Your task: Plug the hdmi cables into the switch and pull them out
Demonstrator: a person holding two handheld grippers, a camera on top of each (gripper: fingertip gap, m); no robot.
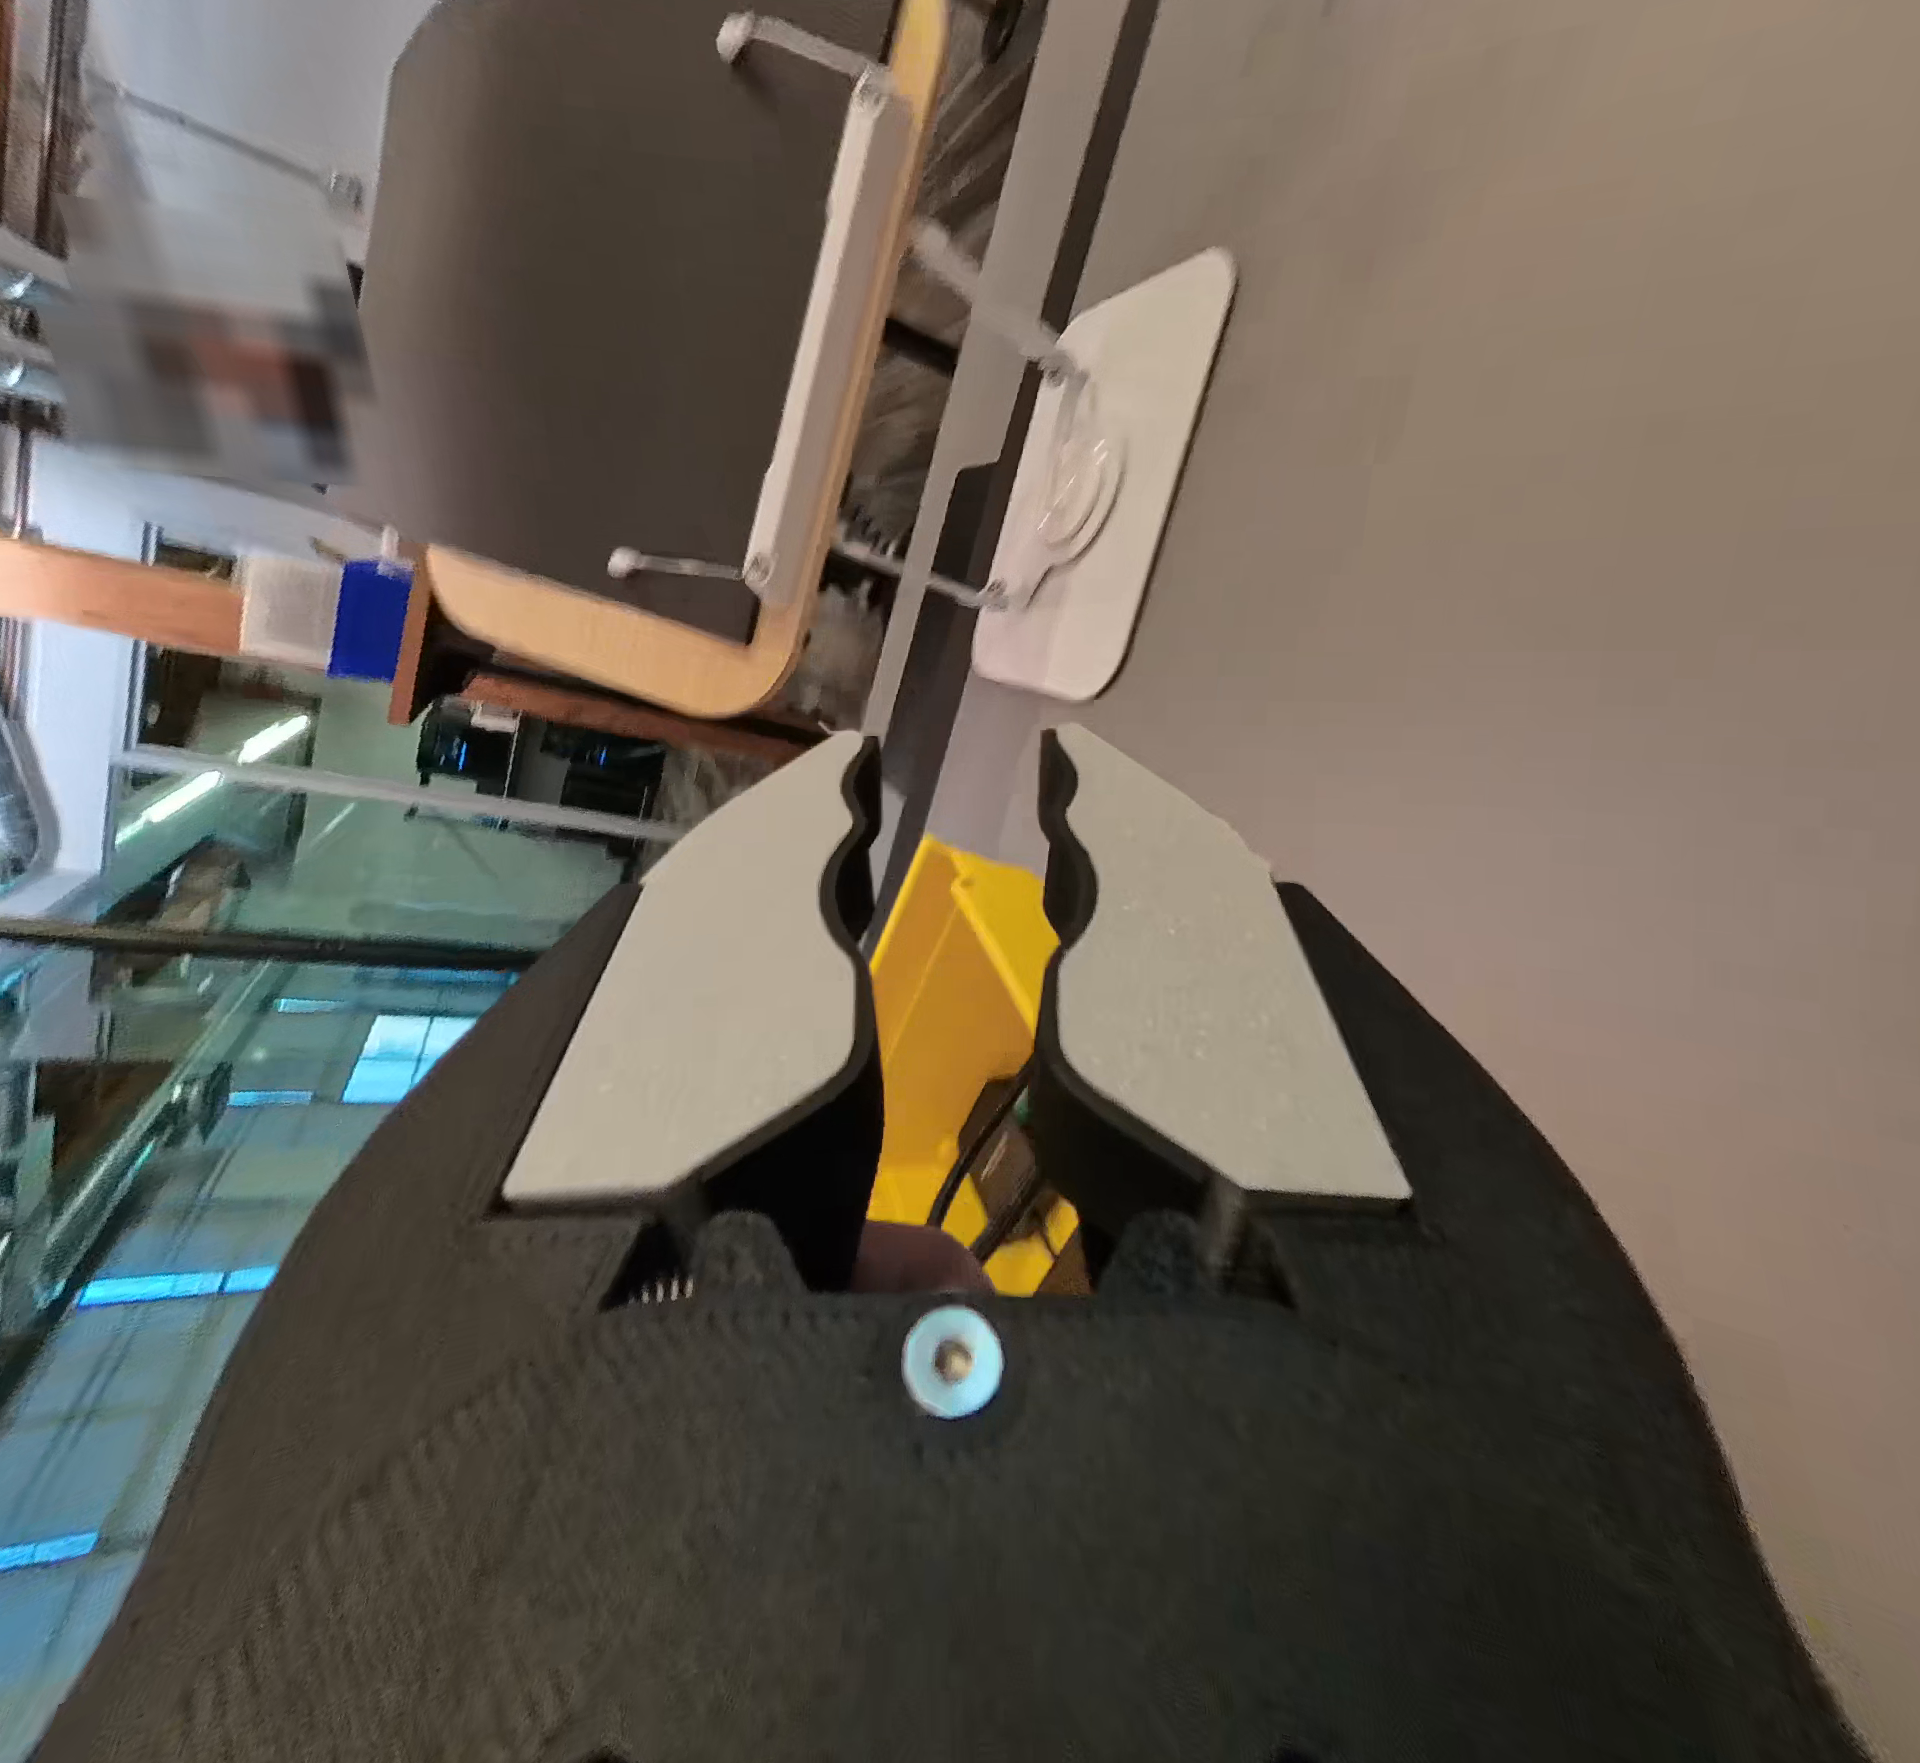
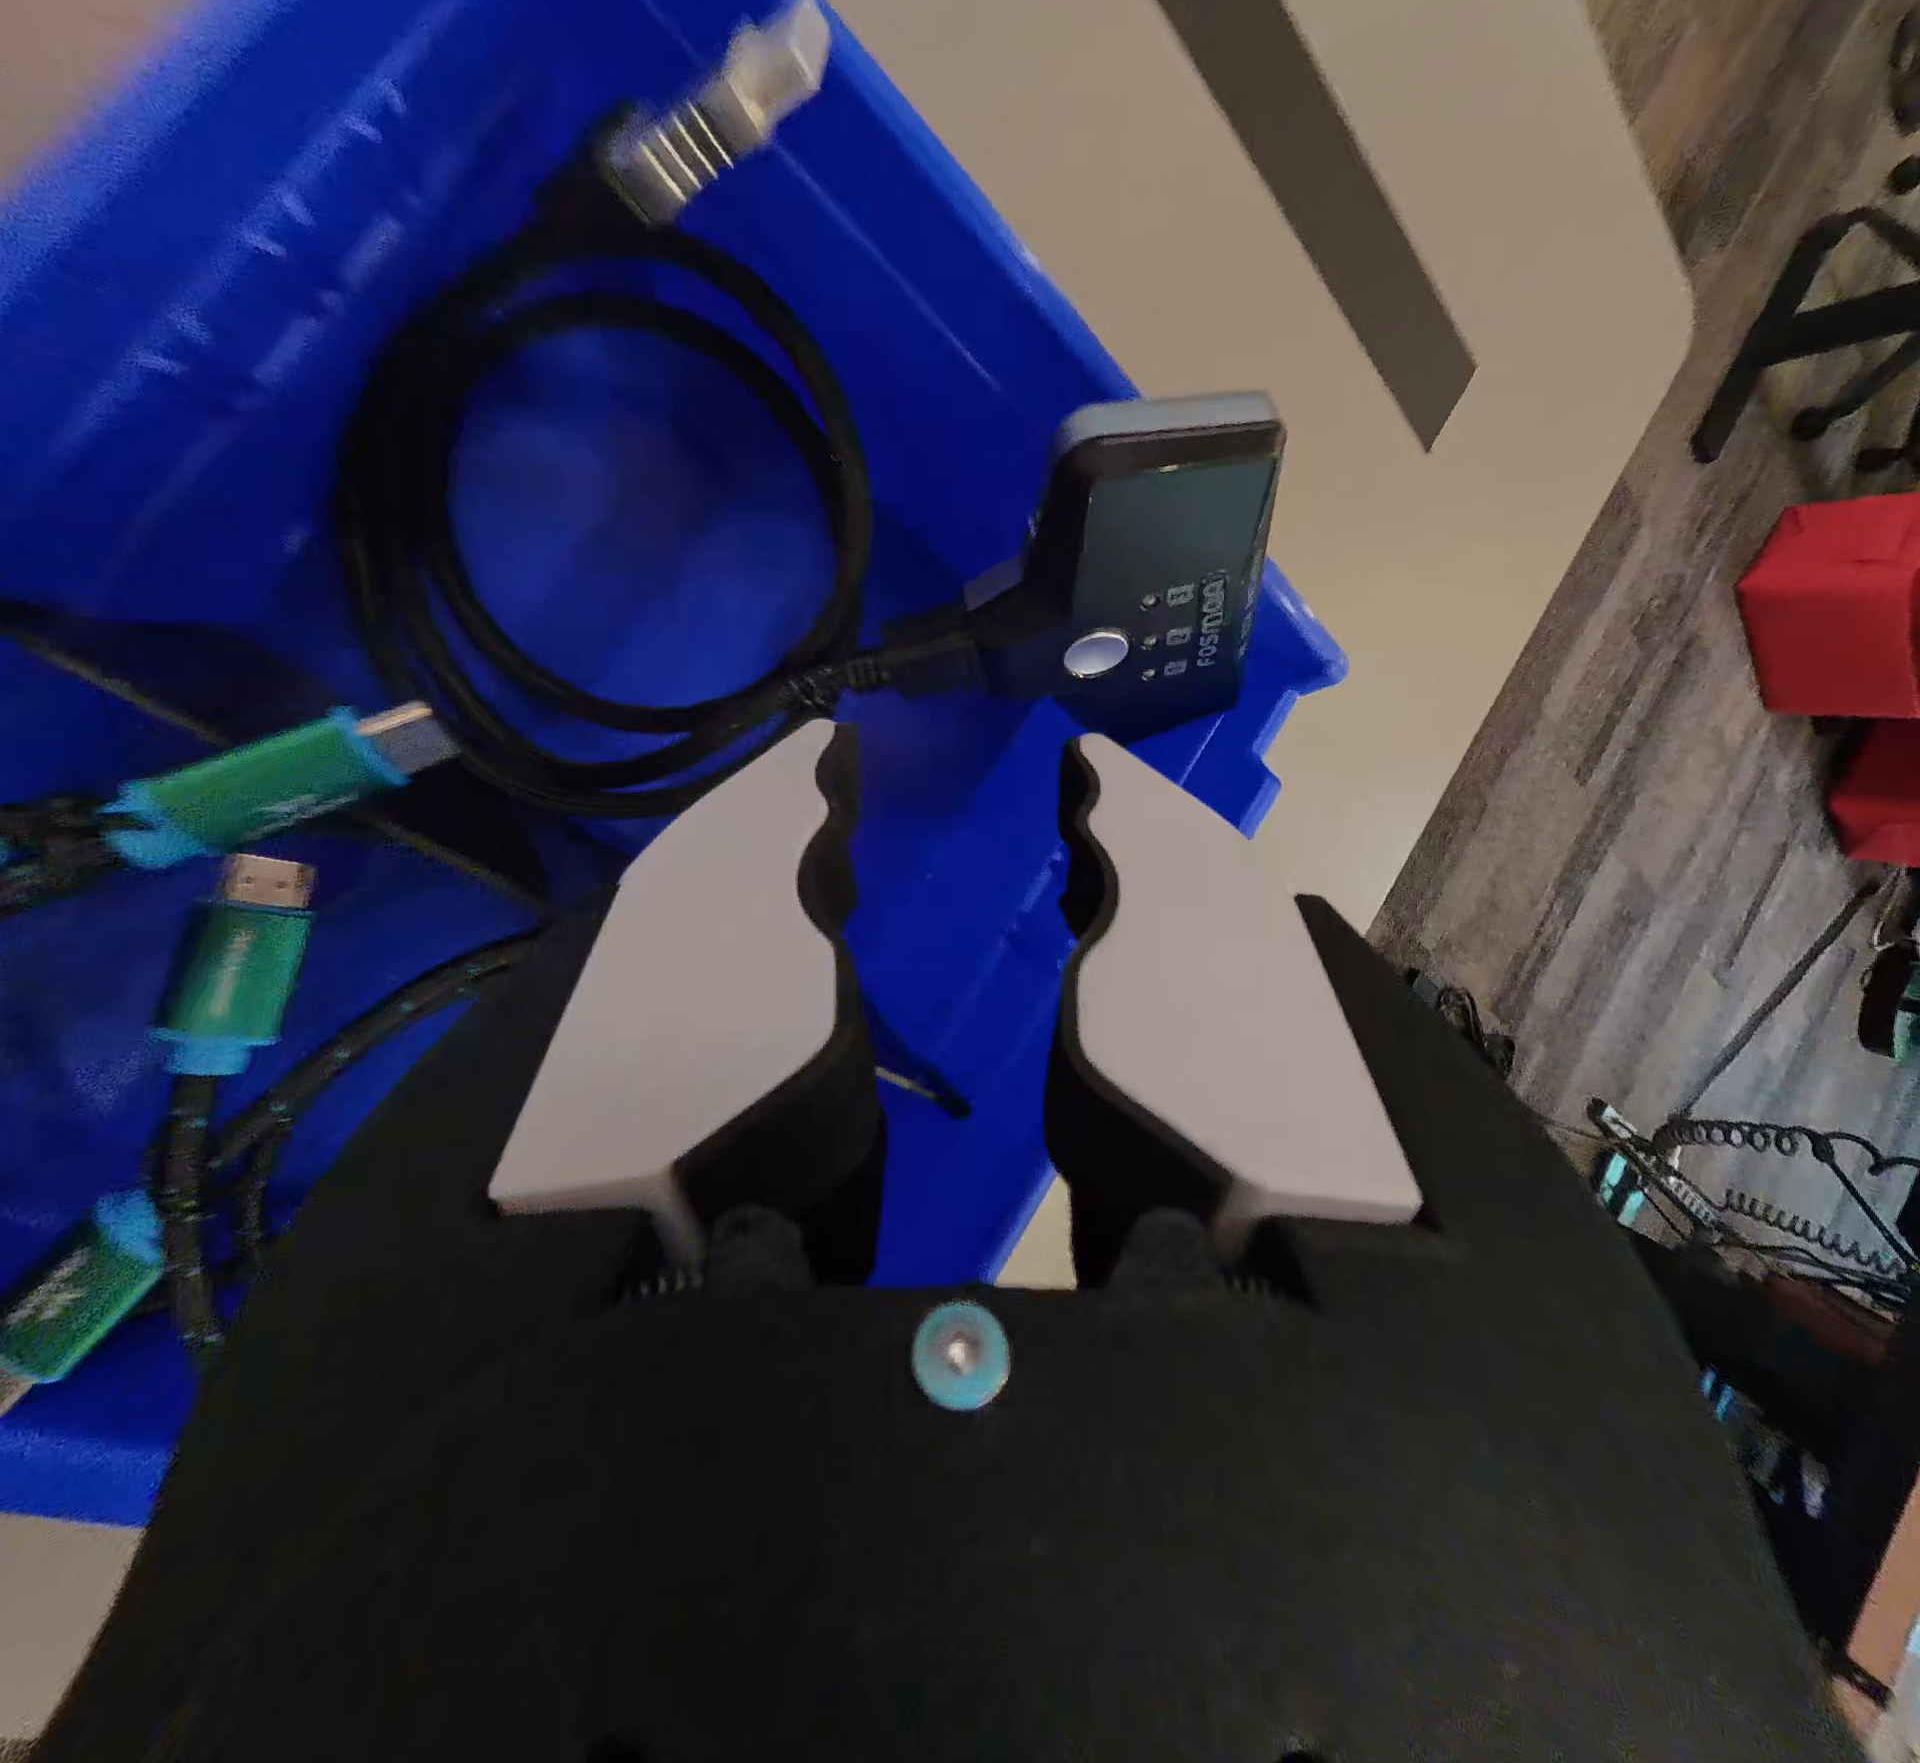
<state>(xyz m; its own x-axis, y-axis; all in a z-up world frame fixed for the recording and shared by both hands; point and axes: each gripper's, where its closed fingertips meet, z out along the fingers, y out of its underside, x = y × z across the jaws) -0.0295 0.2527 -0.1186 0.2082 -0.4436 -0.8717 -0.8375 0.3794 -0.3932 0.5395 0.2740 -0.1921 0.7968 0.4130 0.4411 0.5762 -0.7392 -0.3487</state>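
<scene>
In the right wrist view, a dark grey HDMI switch (image 2: 1153,560) leans on the rim of a blue bin (image 2: 260,279), just beyond my right gripper (image 2: 951,757), which is open and empty. The switch's black cable (image 2: 613,529) coils in the bin and ends in a silver plug (image 2: 717,124). Three green HDMI plugs lie at the left: one (image 2: 281,783), one (image 2: 244,955) and one (image 2: 73,1298). My left gripper (image 1: 961,752) is open and empty over the table edge, with no cable or switch clearly in its view.
A yellow bin (image 1: 956,986) shows behind the left gripper's fingers. A chair (image 1: 644,311) stands past the grey table (image 1: 1558,778), and a white plate (image 1: 1112,477) sits on the table. Red boxes (image 2: 1839,612) and cables lie on the floor at right. The tips of one gripper are about 55 cm away from the tips of the other. My left tips are about 60 cm from the dark grey HDMI switch (image 2: 1153,560), my right tips only 4 cm.
</scene>
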